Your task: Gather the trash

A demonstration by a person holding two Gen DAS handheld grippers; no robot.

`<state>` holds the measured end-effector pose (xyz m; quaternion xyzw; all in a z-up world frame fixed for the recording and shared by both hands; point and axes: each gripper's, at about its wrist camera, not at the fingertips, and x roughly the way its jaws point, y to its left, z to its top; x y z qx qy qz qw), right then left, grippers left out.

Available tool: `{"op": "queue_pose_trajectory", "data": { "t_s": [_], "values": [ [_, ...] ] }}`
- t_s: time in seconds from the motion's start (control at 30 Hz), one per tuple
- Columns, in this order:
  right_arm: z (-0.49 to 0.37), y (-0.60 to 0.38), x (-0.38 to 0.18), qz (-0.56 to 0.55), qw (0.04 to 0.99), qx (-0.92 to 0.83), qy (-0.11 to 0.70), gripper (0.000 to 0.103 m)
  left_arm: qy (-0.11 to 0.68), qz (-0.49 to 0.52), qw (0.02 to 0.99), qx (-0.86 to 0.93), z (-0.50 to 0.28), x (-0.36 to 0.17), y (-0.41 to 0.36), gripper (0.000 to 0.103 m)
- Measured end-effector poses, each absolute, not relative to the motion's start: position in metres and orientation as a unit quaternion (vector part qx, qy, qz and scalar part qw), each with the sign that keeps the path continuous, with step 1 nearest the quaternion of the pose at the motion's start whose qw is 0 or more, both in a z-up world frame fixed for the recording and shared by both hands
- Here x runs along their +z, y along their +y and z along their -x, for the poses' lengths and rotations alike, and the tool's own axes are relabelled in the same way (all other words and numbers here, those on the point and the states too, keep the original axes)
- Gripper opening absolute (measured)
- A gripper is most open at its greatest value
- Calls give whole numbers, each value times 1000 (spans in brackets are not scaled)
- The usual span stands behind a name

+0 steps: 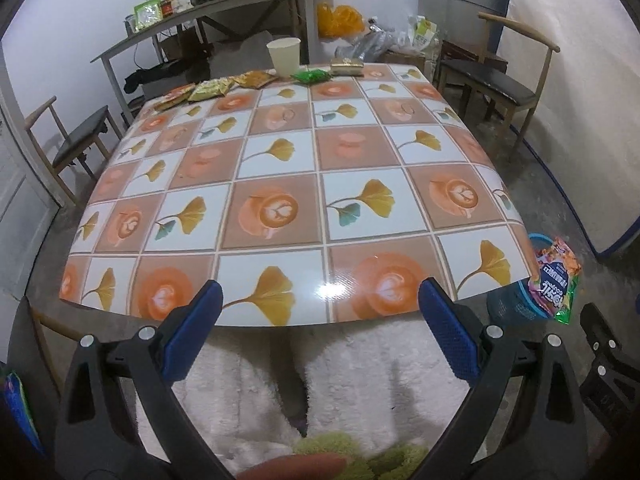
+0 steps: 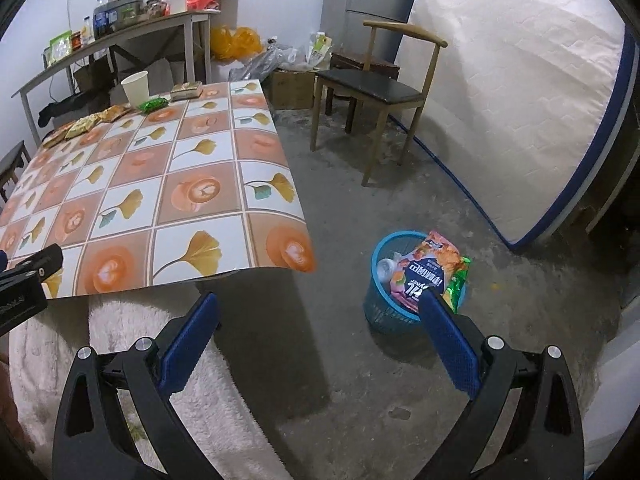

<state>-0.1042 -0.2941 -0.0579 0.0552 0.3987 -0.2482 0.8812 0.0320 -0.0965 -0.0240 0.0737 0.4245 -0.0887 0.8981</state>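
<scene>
Both claws are spread and empty: the left gripper (image 1: pixel 320 304) at the table's (image 1: pixel 280 152) near edge, the right gripper (image 2: pixel 320 316) over the floor beside the blue basket (image 2: pixel 380 312). Light, crinkly wrappers (image 1: pixel 208 90) and a paper cup (image 1: pixel 284 56) wait at the far edge; pinch a wrapper's flat edge.

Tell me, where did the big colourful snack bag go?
The snack bag sticks out of the blue basket on the floor, right of the table near its front corner; the left wrist view shows it at the far right.
</scene>
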Motion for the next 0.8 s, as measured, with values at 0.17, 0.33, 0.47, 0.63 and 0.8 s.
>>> {"op": "queue_pose_trajectory", "data": {
  "t_s": [0.17, 0.33, 0.47, 0.63, 0.8],
  "values": [
    [108, -294, -55, -57, 882, -253, 393, 96, 424, -70, 899, -87, -30, -22, -94, 94],
    [112, -293, -53, -57, 884, -257, 387, 96, 421, -75, 899, -91, -27, -20, -95, 94],
    [114, -292, -51, -61, 885, -257, 384, 96, 420, -78, 899, -94, -24, -19, -96, 94],
    [117, -293, -51, -62, 884, -262, 383, 96, 419, -77, 900, -93, -23, -18, -96, 94],
    [118, -292, -50, -61, 884, -262, 382, 96, 425, -69, 898, -92, -22, -17, -95, 94]
  ]
}}
